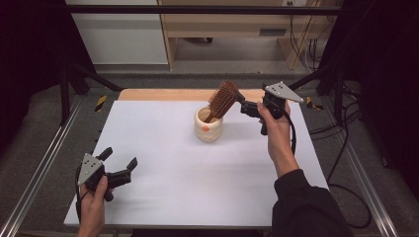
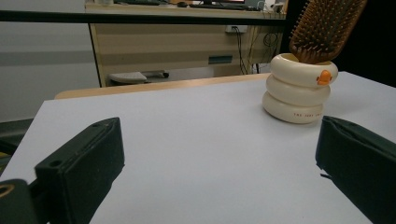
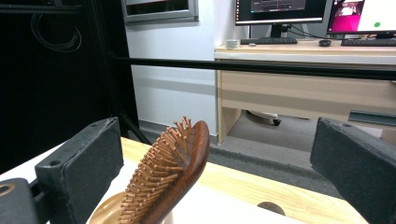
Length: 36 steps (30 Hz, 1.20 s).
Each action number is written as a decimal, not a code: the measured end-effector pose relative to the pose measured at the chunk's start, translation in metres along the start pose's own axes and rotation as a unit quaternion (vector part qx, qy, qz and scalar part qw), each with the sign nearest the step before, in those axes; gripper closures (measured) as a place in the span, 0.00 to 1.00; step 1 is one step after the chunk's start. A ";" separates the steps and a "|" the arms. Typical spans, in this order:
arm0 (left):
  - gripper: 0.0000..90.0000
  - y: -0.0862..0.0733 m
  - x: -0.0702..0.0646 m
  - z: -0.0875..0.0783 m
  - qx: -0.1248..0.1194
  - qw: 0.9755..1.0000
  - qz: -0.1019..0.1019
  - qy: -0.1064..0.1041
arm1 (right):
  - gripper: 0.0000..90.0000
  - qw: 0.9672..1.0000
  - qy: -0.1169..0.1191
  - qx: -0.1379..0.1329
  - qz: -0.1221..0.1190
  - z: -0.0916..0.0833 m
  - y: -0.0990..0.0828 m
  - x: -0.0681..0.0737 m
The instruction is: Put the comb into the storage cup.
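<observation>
A cream ringed cup (image 1: 207, 129) with an orange mark stands on the white table (image 1: 197, 192), right of centre at the back. A wooden bristle hairbrush (image 1: 223, 98) stands handle-down in it, head leaning up to the right. My right gripper (image 1: 243, 104) is open just right of the brush head. In the right gripper view the brush (image 3: 173, 172) rises from the cup (image 3: 105, 212) between the wide-apart jaws of that gripper (image 3: 215, 140), touching neither. My left gripper (image 1: 120, 158) rests open at the table's front left, nothing between its jaws. From the left gripper (image 2: 219, 140), cup (image 2: 296, 93) and brush (image 2: 327, 28) stand far ahead.
A bare wooden strip (image 1: 163, 94) runs along the table's back edge. Metal frame rails (image 1: 39, 173) flank both sides, and a black bar (image 1: 197, 9) crosses the back. Cables (image 1: 346, 163) lie on the floor to the right. A desk with monitors (image 3: 280, 9) stands beyond.
</observation>
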<state>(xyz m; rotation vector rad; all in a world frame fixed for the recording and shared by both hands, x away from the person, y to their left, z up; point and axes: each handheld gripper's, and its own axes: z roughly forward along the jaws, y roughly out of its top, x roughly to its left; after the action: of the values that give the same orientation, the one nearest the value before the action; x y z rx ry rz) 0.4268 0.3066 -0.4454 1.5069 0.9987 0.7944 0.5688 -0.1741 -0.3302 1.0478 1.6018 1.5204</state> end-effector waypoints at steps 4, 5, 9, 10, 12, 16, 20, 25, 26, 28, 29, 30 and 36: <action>0.01 0.000 0.000 0.000 0.000 1.000 0.000 0.000 | 0.03 1.000 0.001 0.000 -0.002 -0.005 0.001 -0.002; 0.01 0.000 0.000 0.000 0.000 1.000 0.000 0.000 | 0.03 1.000 0.002 0.000 -0.003 -0.006 0.001 -0.003; 0.01 0.000 0.000 0.000 0.000 1.000 0.000 0.000 | 0.03 1.000 0.001 0.001 -0.004 -0.011 0.002 -0.004; 0.01 0.000 0.000 0.000 0.000 1.000 0.000 0.000 | 0.03 1.000 0.001 0.001 -0.004 -0.012 0.002 -0.005; 0.01 0.000 0.000 0.000 0.000 1.000 0.000 -0.001 | 0.03 1.000 0.002 0.003 -0.006 -0.014 0.002 -0.006; 0.01 0.000 0.000 0.000 0.000 1.000 0.001 0.001 | 0.03 1.000 0.001 0.006 -0.007 -0.019 0.000 -0.008; 0.01 0.000 0.000 -0.001 0.000 1.000 0.001 0.001 | 0.03 1.000 0.000 0.007 -0.006 -0.024 -0.001 -0.011; 0.01 0.000 0.000 0.000 0.000 1.000 0.001 -0.003 | 0.03 1.000 0.000 0.008 -0.004 -0.029 -0.003 -0.013; 0.01 0.000 0.000 0.000 0.000 1.000 0.001 -0.003 | 0.03 1.000 0.000 0.009 -0.008 -0.030 -0.003 -0.014; 0.01 0.000 0.000 0.000 0.000 1.000 0.001 -0.004 | 0.03 1.000 0.000 0.011 -0.010 -0.032 -0.003 -0.014; 0.01 0.000 0.000 0.000 0.000 1.000 0.001 -0.004 | 0.03 1.000 0.000 0.011 -0.010 -0.033 -0.003 -0.015; 0.01 0.000 0.000 0.000 0.000 1.000 0.001 -0.004 | 0.03 1.000 0.000 0.010 -0.009 -0.035 -0.004 -0.015; 0.01 0.000 0.000 0.000 0.000 1.000 0.001 -0.005 | 0.03 1.000 -0.001 0.013 -0.010 -0.041 -0.005 -0.018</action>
<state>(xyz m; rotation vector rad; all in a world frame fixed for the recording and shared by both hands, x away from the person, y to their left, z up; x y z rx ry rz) 0.4263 0.3063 -0.4455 1.5111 0.9901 0.7875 0.5397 -0.2080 -0.3325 1.0425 1.6298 1.4890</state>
